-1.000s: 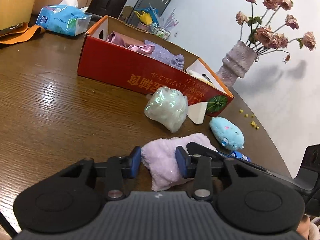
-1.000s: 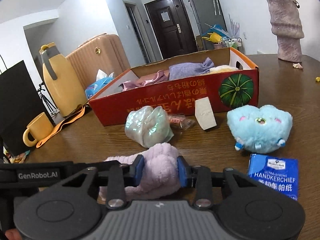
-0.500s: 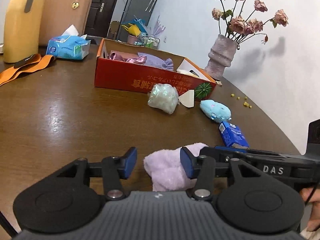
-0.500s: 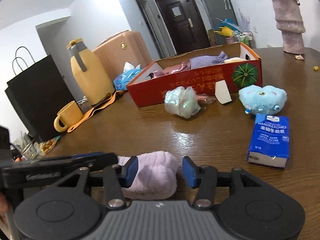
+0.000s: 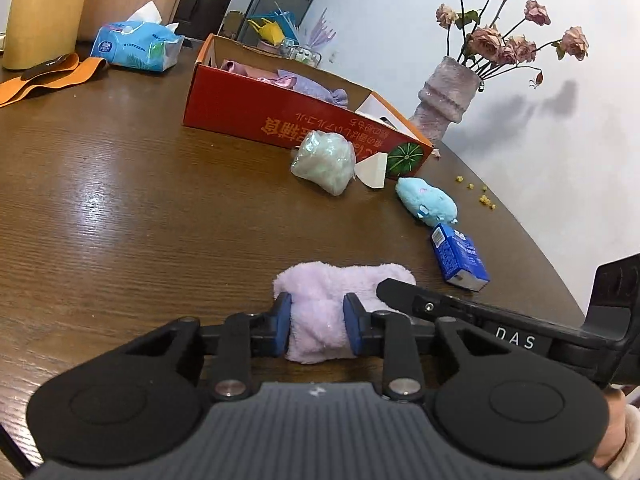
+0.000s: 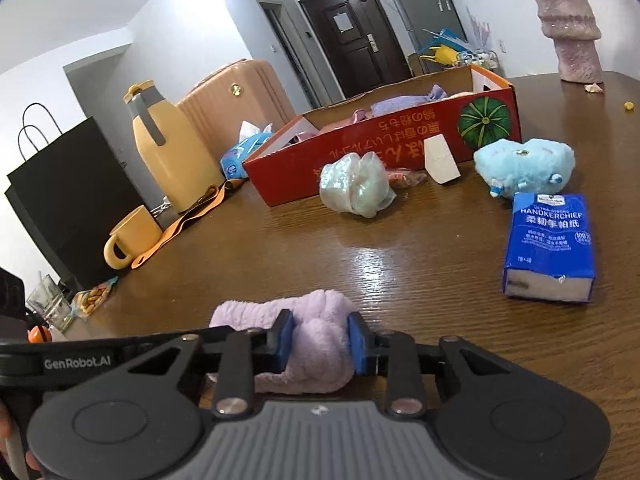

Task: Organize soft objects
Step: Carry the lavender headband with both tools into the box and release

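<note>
Both jaws are closing on the lilac towel (image 5: 320, 320) between them.

Your left gripper (image 5: 316, 326) is matte black — two round discs flank a ribbed grey centre plate stamped with a small logo. Two silver screws pin the linkage arms, and its fingers (image 5: 282, 322) end in blue pads. Your right gripper (image 6: 320, 342) is the same build: black discs, grey ribbing, silver screws, blue pads. White lettering reads "DAS" on one side bar and "GenRobot.AI" on the other. A pale, fuzzy sleeve (image 5: 624, 452) cuff shows at your right wrist.
</note>
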`<action>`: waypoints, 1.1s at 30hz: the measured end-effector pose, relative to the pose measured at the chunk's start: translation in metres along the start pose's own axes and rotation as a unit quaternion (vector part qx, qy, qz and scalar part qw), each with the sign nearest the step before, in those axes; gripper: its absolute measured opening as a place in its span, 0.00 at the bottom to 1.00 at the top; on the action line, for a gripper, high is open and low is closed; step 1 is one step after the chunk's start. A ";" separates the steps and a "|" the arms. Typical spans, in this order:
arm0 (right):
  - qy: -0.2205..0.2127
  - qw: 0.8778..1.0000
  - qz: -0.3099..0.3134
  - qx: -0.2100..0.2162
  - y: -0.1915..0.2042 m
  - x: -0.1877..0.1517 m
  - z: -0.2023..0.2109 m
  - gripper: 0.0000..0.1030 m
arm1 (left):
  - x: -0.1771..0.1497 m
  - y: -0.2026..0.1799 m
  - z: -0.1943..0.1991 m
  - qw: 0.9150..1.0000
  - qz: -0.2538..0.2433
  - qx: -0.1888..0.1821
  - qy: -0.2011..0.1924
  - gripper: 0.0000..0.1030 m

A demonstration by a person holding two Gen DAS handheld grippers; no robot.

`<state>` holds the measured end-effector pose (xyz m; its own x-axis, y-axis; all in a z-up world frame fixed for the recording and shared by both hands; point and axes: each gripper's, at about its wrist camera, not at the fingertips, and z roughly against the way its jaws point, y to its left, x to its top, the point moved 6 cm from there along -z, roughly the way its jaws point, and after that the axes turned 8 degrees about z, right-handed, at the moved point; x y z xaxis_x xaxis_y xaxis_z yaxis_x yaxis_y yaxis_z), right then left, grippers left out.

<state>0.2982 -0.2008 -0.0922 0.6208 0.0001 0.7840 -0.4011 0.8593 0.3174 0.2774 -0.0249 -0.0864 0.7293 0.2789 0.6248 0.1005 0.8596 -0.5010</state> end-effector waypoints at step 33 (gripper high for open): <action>0.078 0.996 -0.006 -0.042 -0.039 0.192 -0.212 0.28 | 0.227 0.022 -0.150 0.980 -0.106 0.164 -0.046 0.22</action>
<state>0.5752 -0.1259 -0.0671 0.7252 0.0637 0.6855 -0.3397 0.8992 0.2759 0.5466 -0.0073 -0.0454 0.6498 0.1033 0.7530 0.0096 0.9895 -0.1441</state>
